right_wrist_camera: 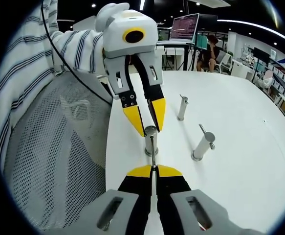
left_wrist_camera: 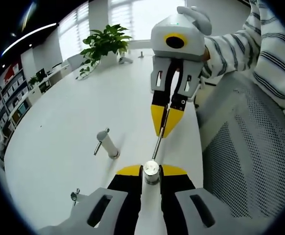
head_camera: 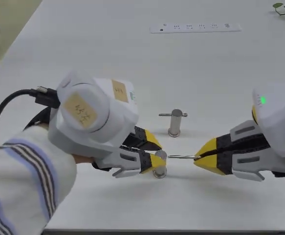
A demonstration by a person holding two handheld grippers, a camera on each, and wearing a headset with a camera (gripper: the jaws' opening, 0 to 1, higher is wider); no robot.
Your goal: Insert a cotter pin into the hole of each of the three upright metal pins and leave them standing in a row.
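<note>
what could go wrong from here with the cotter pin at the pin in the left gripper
1. The right gripper holds the thin cotter pin by its far end; off the hole's line, it may bend or slip.
2. The left gripper clamps the metal pin near its top; a hard push might tilt it.
3. The finished pin stands close behind and could get knocked.

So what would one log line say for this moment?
left gripper: shut on metal pin, upright | right gripper: shut on cotter pin, tip at that pin's head | second metal pin behind: cotter already through
</note>
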